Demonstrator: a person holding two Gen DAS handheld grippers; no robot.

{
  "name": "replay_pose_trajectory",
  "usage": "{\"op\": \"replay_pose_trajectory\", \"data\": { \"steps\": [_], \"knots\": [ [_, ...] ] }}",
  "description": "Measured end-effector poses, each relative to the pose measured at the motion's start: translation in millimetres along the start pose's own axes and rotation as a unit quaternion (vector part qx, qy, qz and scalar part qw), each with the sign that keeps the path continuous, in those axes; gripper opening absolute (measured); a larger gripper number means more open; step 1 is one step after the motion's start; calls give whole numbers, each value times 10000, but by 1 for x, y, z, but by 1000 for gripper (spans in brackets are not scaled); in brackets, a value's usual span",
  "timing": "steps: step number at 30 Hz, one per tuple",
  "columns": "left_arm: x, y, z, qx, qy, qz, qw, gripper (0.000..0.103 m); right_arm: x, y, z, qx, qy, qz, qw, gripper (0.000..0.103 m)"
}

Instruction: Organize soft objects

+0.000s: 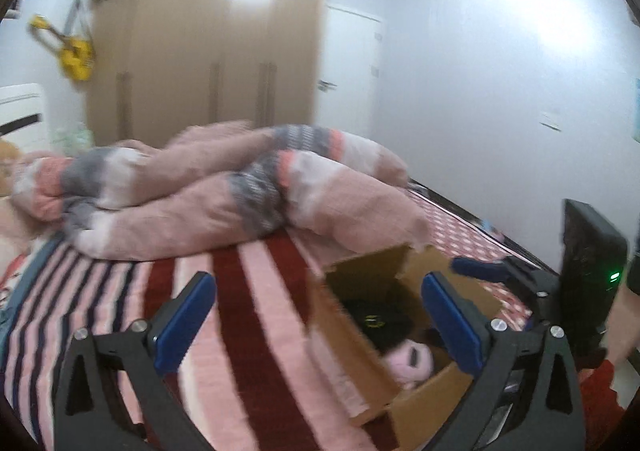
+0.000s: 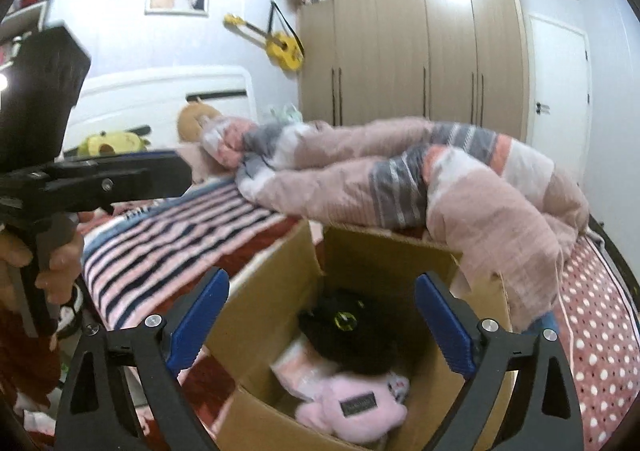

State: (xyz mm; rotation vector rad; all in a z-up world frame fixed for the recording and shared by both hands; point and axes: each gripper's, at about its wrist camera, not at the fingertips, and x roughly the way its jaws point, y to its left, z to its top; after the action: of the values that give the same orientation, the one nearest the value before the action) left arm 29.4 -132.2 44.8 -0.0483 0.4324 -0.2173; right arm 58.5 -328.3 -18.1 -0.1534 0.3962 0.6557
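An open cardboard box (image 2: 280, 271) stood on the bed (image 2: 168, 251), near the bed's foot-side edge, on a striped pink, white and dark red cover (image 1: 248, 331). Inside the box lay a black soft toy (image 2: 352, 331) with a small yellow emblem, and under and in front of it a pink plush toy (image 2: 352, 407) with a dark label; a pink-and-white soft item was beside them at the box's left wall. A pink, grey and white blanket (image 2: 460, 187) lay bunched across the bed behind the box, and one end of it hung over the box's far right corner. The right gripper (image 2: 320, 323) hovered over the open box with its jaws spread wide and nothing between them. The left gripper (image 1: 320, 319) was to the left of the box, over the striped cover and the box's left wall, with its jaws also spread wide and empty; in the right wrist view a hand (image 2: 52, 255) held its handle. A yellow soft toy (image 2: 108, 143) and a tan plush (image 2: 196, 119) rested at the head of the bed. A yellow guitar (image 2: 276, 43) hung on the wall beside a wooden wardrobe (image 2: 408, 39).
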Motion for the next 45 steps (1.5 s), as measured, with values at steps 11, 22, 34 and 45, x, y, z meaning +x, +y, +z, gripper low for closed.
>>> {"op": "replay_pose_trajectory", "data": {
  "steps": [11,22,34,45],
  "knots": [
    [-31,31,-24,-107,-279,1018,9944,102,-24,18,14,101,-846,318,9959,103],
    [-42,40,-28,-255,-336,1107,9930,102,-22,29,13,60,-805,328,9962,103],
    [-43,41,-28,-286,-350,1087,9930,102,-21,31,14,61,-803,325,9962,103],
    [-44,41,-28,-279,-364,1115,9927,102,-20,30,15,72,-810,357,9960,103]
  ]
}}
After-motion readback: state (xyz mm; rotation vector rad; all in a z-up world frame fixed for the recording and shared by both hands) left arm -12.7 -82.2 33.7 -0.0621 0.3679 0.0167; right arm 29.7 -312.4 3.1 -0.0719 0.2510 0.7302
